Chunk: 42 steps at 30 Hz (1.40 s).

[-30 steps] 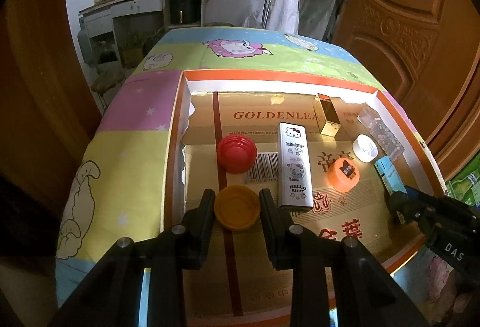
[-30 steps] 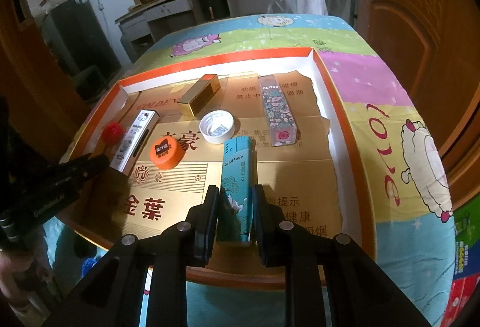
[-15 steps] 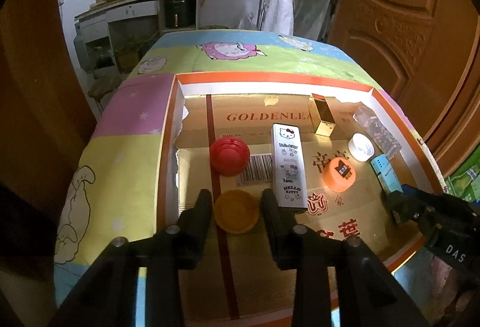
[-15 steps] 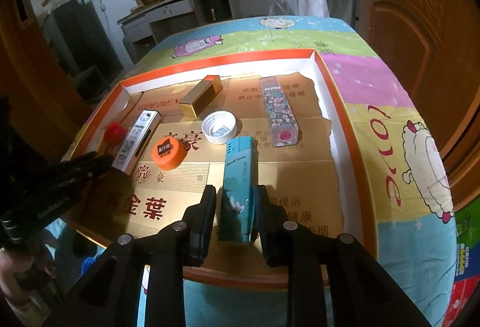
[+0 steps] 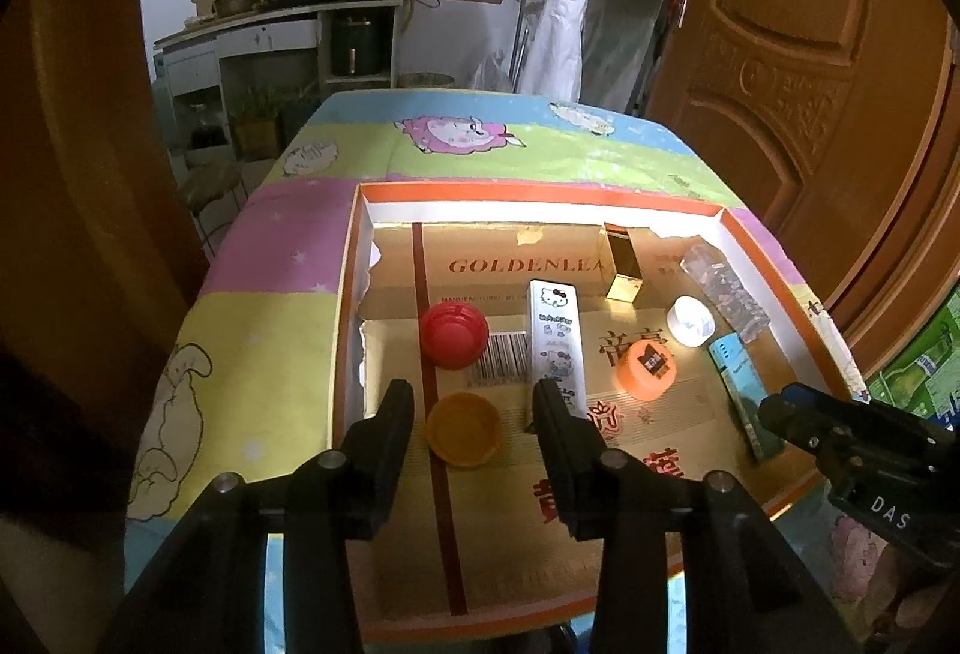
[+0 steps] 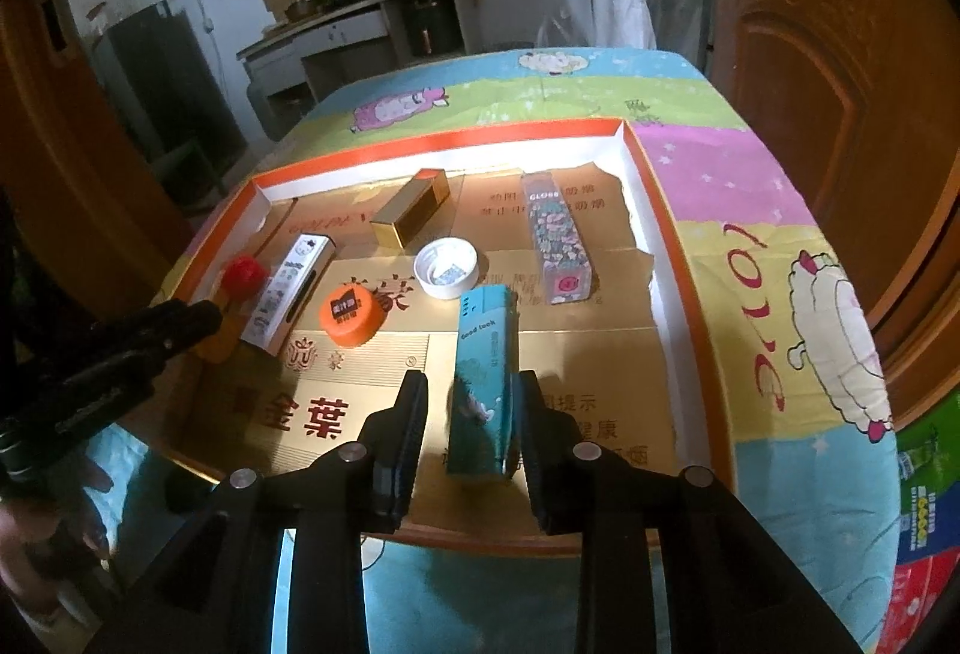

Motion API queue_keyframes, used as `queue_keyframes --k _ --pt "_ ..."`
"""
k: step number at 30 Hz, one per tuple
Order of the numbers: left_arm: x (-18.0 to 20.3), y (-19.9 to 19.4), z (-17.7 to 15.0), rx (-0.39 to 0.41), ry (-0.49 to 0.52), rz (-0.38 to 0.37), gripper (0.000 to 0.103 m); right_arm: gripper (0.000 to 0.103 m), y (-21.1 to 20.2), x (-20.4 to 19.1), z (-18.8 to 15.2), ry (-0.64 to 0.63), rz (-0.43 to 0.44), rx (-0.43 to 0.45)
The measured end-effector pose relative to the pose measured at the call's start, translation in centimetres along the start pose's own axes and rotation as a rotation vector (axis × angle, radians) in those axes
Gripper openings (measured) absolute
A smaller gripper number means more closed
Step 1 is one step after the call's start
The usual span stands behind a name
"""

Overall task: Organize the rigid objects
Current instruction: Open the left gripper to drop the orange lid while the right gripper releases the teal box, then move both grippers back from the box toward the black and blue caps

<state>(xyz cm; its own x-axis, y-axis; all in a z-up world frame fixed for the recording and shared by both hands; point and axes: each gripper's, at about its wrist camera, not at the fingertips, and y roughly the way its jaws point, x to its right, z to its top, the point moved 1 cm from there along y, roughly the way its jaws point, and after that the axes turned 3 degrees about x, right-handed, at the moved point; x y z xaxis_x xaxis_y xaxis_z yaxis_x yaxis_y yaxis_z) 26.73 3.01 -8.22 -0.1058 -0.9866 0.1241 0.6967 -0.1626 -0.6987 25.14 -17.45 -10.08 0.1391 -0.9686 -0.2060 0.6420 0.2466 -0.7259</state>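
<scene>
A yellow cap (image 5: 462, 429) lies flat on the cardboard tray (image 5: 540, 192). My left gripper (image 5: 473, 396) straddles it, its jaws opening, with a gap on both sides. A teal box (image 6: 486, 354) lies between the fingers of my right gripper (image 6: 472, 384); a clear gap shows at the left finger, and the right finger is close against the box. Also in the tray are a red cap (image 5: 451, 333), a Hello Kitty box (image 5: 555, 342), an orange cap (image 5: 647, 369), a white cap (image 5: 690, 321), a gold box (image 5: 623, 267) and a floral box (image 5: 726, 291).
The tray sits on a table with a cartoon-print cloth (image 5: 288, 258). A wooden door (image 5: 810, 84) stands to the right and a kitchen counter (image 5: 270, 18) at the back. A person's hand (image 6: 36, 522) shows at the lower left of the right wrist view.
The left jaws, earlier pressed on the yellow cap, have spread apart and let it go. The right jaws have parted from the teal box. Both objects stay where they lay.
</scene>
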Motion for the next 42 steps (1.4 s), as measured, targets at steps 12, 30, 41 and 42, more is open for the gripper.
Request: queue_keyframes --k 12,30,41,42 --pt "-0.5 -3.1 -0.6 0.035 -0.028 -0.023 0.041 0.03 -2.7 -1.1 -0.4 -0.014 0.0 0.033" --pt "-1.2 -8.0 -2.3 0.092 -0.046 -0.019 0.041 0.031 -6.8 -4.1 -2.0 -0.06 0.019 0.072" --pt "-1.4 -10.9 -3.9 0.115 -0.04 -0.01 0.041 0.031 -9.0 -5.9 -3.7 -0.093 0.039 0.086" --pt "-1.4 -11.0 -4.0 0.116 -0.04 -0.01 0.041 0.031 -9.1 -6.0 -3.9 -0.096 0.041 0.085"
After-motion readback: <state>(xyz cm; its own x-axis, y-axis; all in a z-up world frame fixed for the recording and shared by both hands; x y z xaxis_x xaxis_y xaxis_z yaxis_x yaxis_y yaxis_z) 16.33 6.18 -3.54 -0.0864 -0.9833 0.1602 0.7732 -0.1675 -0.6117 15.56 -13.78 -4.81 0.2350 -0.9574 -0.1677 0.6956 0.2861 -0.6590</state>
